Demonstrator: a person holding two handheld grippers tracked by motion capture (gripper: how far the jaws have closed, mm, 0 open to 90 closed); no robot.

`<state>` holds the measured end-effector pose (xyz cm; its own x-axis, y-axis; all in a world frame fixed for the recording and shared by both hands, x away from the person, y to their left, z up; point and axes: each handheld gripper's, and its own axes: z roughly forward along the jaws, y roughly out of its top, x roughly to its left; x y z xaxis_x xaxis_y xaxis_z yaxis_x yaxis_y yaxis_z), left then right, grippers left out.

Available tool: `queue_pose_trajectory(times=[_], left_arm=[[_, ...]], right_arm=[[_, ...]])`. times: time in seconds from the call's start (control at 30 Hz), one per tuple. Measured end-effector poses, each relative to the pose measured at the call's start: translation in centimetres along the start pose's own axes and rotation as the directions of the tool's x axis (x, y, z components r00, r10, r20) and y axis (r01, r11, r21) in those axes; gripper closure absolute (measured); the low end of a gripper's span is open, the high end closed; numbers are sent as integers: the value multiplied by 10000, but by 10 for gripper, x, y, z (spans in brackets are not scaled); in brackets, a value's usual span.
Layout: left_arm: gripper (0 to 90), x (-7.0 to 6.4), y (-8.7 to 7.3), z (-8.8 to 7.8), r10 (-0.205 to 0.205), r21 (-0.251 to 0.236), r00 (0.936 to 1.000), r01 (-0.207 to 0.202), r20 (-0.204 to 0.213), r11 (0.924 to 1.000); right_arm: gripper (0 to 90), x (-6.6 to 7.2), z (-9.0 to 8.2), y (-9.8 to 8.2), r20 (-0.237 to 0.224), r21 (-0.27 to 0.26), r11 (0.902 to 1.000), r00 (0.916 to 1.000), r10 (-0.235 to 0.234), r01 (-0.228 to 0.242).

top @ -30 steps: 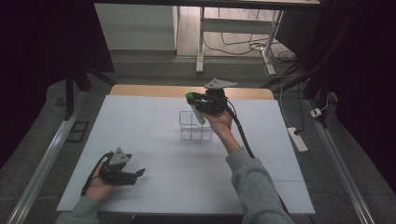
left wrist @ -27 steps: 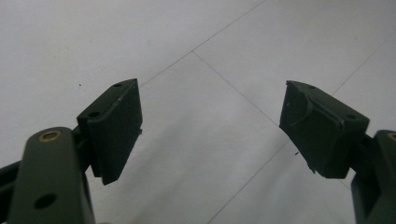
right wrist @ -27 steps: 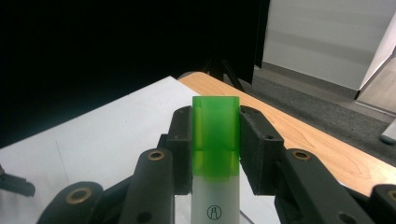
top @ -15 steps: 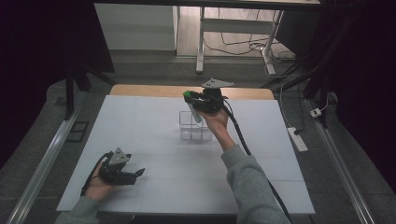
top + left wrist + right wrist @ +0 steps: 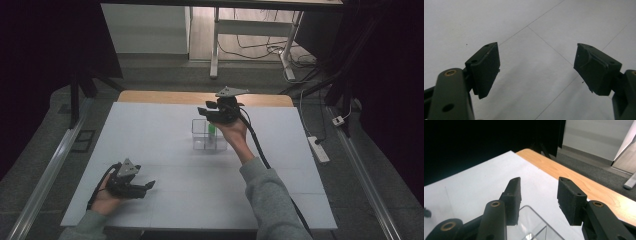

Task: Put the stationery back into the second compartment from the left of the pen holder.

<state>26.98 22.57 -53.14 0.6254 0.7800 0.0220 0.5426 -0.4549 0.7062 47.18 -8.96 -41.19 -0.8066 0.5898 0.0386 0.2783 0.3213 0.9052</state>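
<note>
Nearest the person, the left gripper [image 5: 131, 182] rests low on the white table top [image 5: 165, 200] at the front left, held in the left hand [image 5: 107, 192]; in the left gripper view its jaws stand wide apart with bare white surface between them and nothing held. Further out, near the middle of the table, sits a clear box [image 5: 208, 135] with a green thing [image 5: 212, 129] standing inside it, in the part toward the far side. Right above the box, the right hand [image 5: 234, 132] holds the right gripper [image 5: 211, 111] up off the table, pointing left across the high view. Its jaws have just been opening, and in the right gripper view they stand apart with nothing between them; the clear box's rim [image 5: 534, 222] shows just below them. Beyond the white top runs a wooden table edge [image 5: 165, 97], then grey floor [image 5: 165, 75] and a white cabinet [image 5: 145, 27].
</note>
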Motion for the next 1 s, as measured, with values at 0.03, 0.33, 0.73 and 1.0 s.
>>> queue_pose_trajectory(times=[0.03, 0.33, 0.73, 1.0], left_arm=[[210, 0, 0, 0, 3, 1, 10000, -3, 2, 10000], [210, 1, -1, 2, -75, 63, 10000, 75, 8, 10000], [208, 3, -2, 2, -263, -13, 9996, 263, -32, 9997], [208, 2, -1, 1, -235, -45, 9997, 235, -70, 9997]], right_arm=[[538, 0, -1, 0, -20, 49, 10000, 10000, 1, -1], [515, 2, -11, -5, -266, 573, 9979, 9993, -275, 290], [479, 4, -48, -20, -325, 626, 9973, 9988, -361, 381], [462, 5, -85, -36, -73, 626, 9971, 9991, -425, 429]])
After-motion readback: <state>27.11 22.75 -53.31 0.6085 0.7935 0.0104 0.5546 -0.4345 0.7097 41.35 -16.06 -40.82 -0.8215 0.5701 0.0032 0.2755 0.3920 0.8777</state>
